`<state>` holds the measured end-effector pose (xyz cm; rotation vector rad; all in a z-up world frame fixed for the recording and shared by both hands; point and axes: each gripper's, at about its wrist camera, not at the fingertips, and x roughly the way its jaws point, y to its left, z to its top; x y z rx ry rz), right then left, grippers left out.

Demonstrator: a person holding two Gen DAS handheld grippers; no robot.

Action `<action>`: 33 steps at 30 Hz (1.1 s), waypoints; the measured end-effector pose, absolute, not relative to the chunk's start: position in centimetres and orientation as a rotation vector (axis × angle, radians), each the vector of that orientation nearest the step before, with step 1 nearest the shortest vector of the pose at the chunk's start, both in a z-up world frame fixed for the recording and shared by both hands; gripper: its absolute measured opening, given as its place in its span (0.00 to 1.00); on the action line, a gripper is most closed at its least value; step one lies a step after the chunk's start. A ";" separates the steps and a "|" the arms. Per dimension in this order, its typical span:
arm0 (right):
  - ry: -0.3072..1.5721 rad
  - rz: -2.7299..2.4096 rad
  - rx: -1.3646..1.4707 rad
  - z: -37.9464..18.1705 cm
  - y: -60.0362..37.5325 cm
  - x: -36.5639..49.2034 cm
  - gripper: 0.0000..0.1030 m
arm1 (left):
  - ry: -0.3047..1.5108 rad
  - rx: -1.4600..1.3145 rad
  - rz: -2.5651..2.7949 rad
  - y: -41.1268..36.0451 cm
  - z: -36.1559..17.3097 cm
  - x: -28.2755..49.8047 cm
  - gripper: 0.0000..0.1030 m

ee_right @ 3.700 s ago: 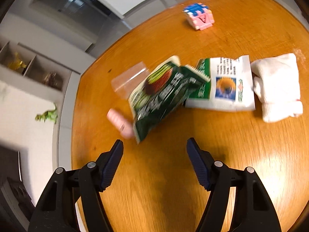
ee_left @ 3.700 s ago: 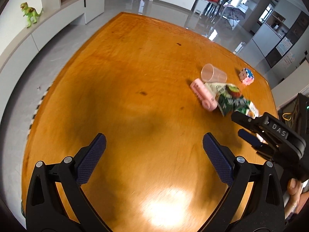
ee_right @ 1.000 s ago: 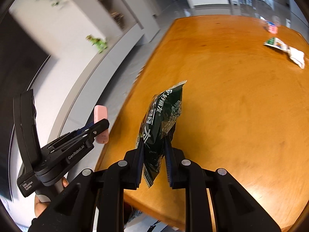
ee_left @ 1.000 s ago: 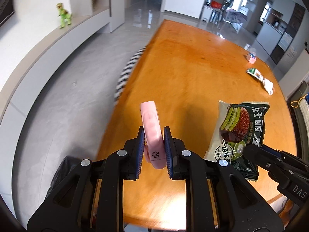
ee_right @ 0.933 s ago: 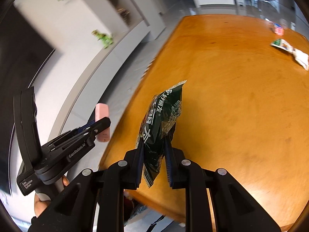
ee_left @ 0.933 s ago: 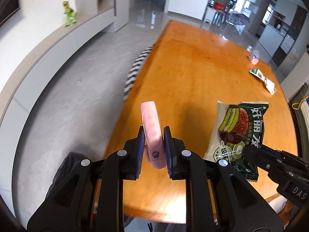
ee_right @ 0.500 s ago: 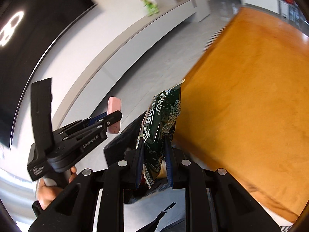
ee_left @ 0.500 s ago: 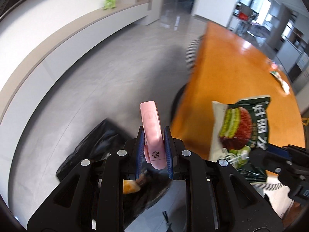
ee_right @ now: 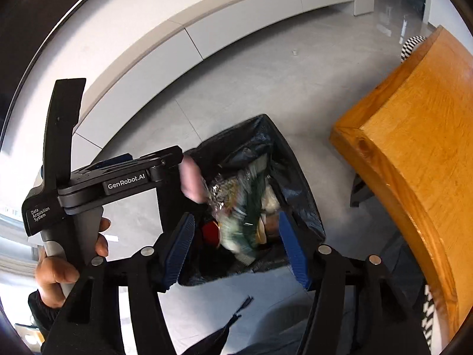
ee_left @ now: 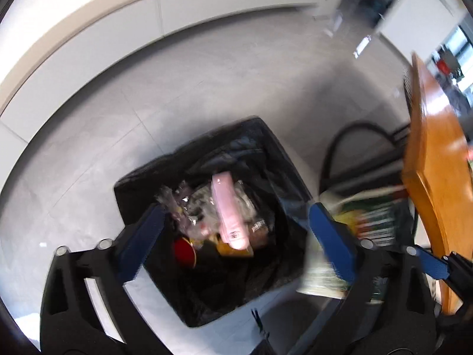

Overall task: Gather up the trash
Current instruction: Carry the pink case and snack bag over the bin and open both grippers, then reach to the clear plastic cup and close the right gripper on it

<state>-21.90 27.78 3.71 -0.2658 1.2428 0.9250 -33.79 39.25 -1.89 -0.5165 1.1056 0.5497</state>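
On a grey tiled floor beside a wooden table, both grippers, left and right, hang spread and empty above a black-lined bin; pink object and green snack bag blur inside its mouth.

One black-lined trash bin on the floor; inside, one pink tube, one green snack packet, one red item. Two grippers, left and right, both open. One wooden table.
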 end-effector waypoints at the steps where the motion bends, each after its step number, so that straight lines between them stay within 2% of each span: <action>1: 1.245 0.933 -0.274 3.6 27.8 -22.0 0.59 | 1.100 -0.513 0.559 39.4 -1.9 -34.0 0.94; 8: 1.192 0.918 -0.292 4.2 26.0 -23.5 0.59 | 1.067 -0.543 0.554 39.8 -1.1 -33.8 0.94; 20: 1.100 0.849 -0.221 7.6 20.3 -19.7 0.59 | 1.033 -0.465 0.410 34.6 2.6 -28.4 0.94; 33: 1.069 0.541 -0.066 9.7 5.3 -9.5 0.59 | 1.032 -0.289 0.135 21.3 6.6 -15.0 0.94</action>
